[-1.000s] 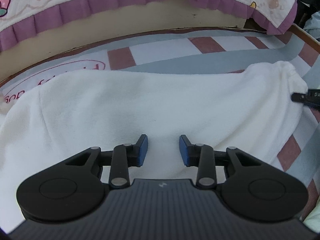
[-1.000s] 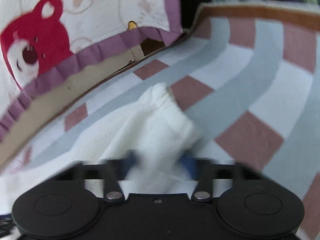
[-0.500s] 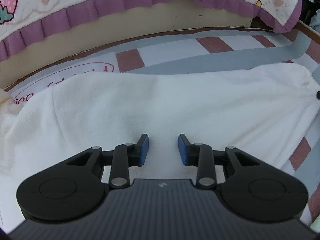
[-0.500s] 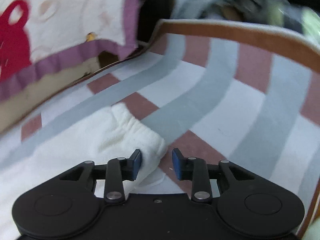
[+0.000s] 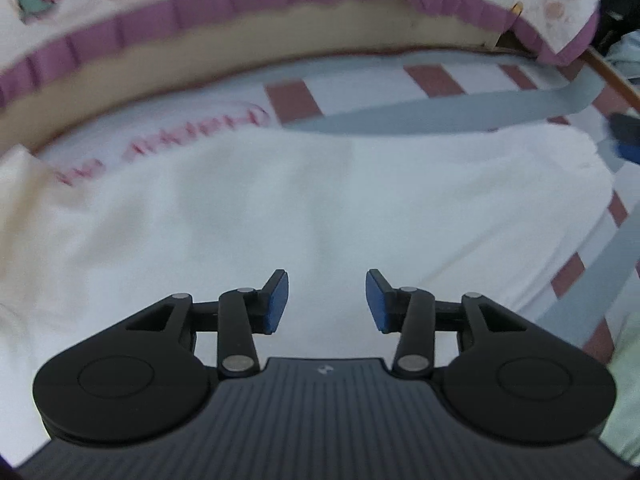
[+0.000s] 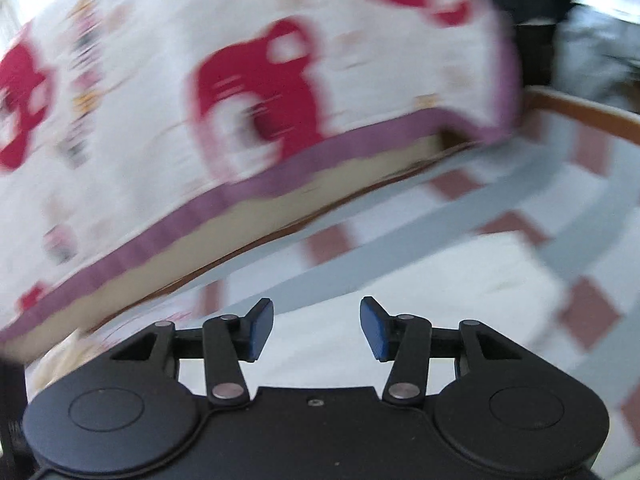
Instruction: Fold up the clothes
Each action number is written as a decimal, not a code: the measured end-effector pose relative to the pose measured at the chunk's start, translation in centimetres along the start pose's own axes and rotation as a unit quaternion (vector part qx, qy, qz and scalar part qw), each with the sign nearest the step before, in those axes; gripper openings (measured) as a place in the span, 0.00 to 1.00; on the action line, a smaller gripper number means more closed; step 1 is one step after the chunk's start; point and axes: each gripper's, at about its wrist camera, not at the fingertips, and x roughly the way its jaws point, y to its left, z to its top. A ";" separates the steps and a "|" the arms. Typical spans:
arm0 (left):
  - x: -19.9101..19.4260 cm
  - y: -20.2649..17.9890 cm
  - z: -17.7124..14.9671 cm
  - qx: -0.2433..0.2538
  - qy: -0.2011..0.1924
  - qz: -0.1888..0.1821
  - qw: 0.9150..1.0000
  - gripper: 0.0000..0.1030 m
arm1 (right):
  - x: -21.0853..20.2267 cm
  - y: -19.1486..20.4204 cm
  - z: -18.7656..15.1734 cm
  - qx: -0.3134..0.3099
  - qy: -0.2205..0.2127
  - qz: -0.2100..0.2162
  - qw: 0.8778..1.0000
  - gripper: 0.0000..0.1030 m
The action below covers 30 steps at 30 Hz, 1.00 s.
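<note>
One white garment point(image 5: 320, 200) is spread flat on a checked mat point(image 5: 440, 120) of grey, white and reddish squares. The left gripper point(image 5: 327, 300) is held over it with its jaws apart and nothing between them; the cloth is seen directly below and ahead of the two blue pads point(image 5: 276, 300), reaching out to both sides. The right gripper point(image 6: 317, 330) is likewise seen with its jaws spread and empty, the white garment point(image 6: 440, 300) lying under and ahead of them, stretching toward the right. Beyond both pairs of jaws one bed cover point(image 6: 240, 60) with red bear prints and a purple frill is seen, blurred. In the left view, a dark blurred shape, apparently the right gripper point(image 5: 626, 138), is glimpsed at the garment's far right end.
</note>
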 end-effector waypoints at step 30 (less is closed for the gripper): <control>-2.2 30.8 -9.0 -0.138 -0.082 0.091 0.983 0.65 | 23.3 36.9 -12.3 -0.374 0.208 0.126 0.895 0.60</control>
